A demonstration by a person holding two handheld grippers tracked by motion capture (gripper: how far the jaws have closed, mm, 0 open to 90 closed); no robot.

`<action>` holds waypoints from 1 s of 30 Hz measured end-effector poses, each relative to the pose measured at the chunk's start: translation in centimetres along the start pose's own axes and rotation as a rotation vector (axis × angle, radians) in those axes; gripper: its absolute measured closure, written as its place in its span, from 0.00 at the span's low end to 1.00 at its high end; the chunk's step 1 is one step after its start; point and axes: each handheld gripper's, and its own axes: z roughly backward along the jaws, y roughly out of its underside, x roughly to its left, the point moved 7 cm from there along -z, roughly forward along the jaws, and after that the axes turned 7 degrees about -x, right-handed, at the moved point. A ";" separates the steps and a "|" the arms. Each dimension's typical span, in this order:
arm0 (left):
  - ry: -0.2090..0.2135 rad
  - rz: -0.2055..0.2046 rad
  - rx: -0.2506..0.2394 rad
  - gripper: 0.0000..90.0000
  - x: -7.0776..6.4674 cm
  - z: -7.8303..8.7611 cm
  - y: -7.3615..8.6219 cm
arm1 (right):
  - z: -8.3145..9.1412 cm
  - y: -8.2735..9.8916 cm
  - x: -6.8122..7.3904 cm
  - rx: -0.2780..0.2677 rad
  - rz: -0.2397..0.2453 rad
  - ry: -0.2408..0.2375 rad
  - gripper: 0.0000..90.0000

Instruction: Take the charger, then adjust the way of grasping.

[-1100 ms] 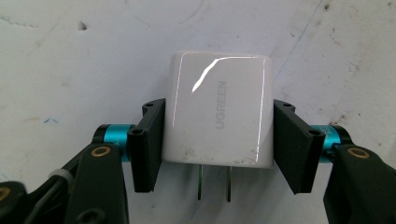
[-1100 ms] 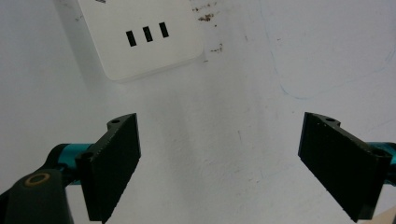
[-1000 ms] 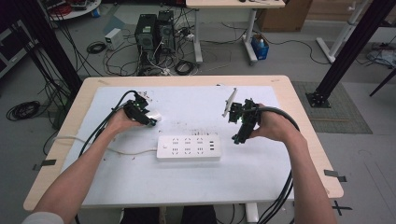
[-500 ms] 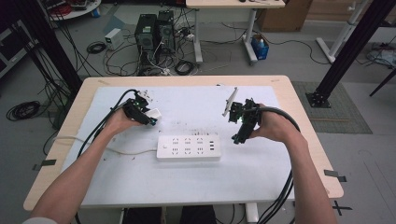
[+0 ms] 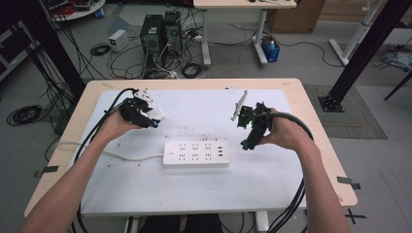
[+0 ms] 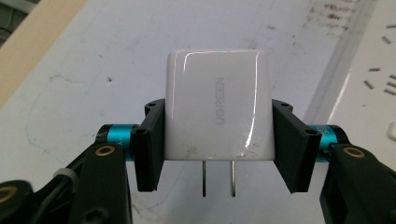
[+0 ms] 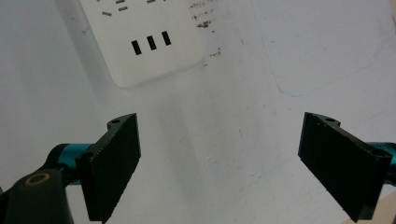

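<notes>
- My left gripper (image 6: 217,154) pinches the white charger (image 6: 218,105) by its two flat sides, prongs bare below – lifted off the desk (image 5: 194,194), left of the power strip (image 5: 196,153).
- The charger looks light, rigid and glossy, so likely slippery; the flat sides are the place to grip, never the prongs.
- My right gripper (image 7: 233,163) hangs spread and empty near the strip's end – free to steady it.

Two computer towers (image 5: 159,30) on floor beyond table; blue bottle (image 5: 271,48) near desk leg.
</notes>
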 end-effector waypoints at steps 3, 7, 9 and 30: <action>-0.001 -0.024 -0.032 0.47 -1.1 0.9 -0.7 | 0.3 -0.2 0.0 -0.007 -0.013 0.012 0.14; -0.004 -0.073 -0.070 0.47 -2.8 1.7 -1.4 | 0.7 -0.6 -0.1 -0.026 -0.042 0.021 0.14; -0.006 -0.096 -0.103 0.47 -3.7 2.0 -1.7 | 0.7 -0.8 -0.2 -0.034 -0.064 0.021 0.14; -0.213 -0.385 -0.332 0.47 -12.2 4.0 -4.7 | 2.4 -6.1 1.4 -0.380 -0.351 -0.181 0.14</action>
